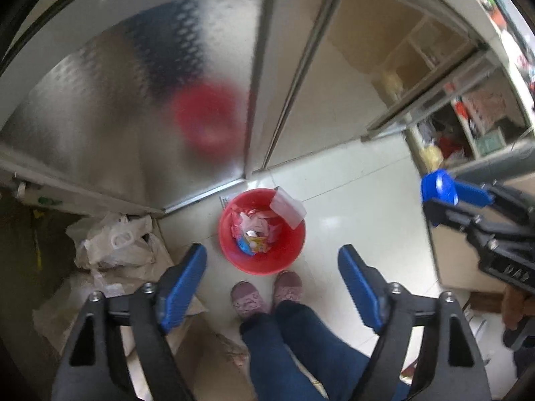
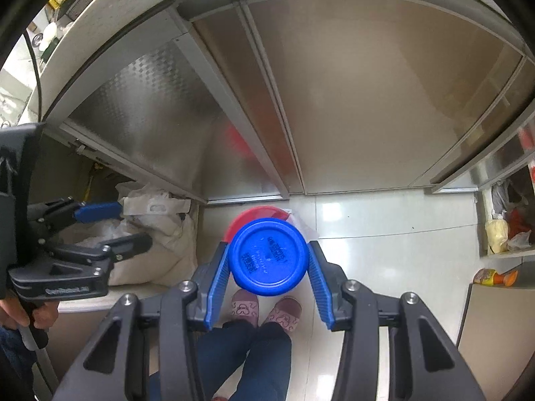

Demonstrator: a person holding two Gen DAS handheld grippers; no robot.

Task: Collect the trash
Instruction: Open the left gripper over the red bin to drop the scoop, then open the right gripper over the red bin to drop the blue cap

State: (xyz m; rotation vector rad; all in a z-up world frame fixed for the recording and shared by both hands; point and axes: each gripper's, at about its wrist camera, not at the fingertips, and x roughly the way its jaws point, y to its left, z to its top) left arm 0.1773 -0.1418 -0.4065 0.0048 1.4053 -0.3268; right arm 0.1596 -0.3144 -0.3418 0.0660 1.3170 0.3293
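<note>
A red bin (image 1: 260,250) stands on the pale floor tiles, holding crumpled wrappers (image 1: 254,234). A flat white piece (image 1: 287,209) rests over its far right rim. My left gripper (image 1: 271,252) hangs high above the bin, open, with nothing between its blue fingers. In the right wrist view the left gripper (image 2: 135,223) shows at the left edge. My right gripper (image 2: 267,246) is shut on a blue round container (image 2: 269,257), seen end-on, which hides most of the bin (image 2: 254,215). The left wrist view shows the right gripper (image 1: 434,197) with that container (image 1: 438,187) at the right.
Stainless cabinet doors (image 1: 100,117) rise behind the bin. White bags (image 1: 113,244) are heaped on the floor to its left. The person's feet in pink slippers (image 1: 249,300) stand just before the bin. Cluttered shelves (image 1: 468,127) and an orange bottle (image 2: 495,277) are at the right.
</note>
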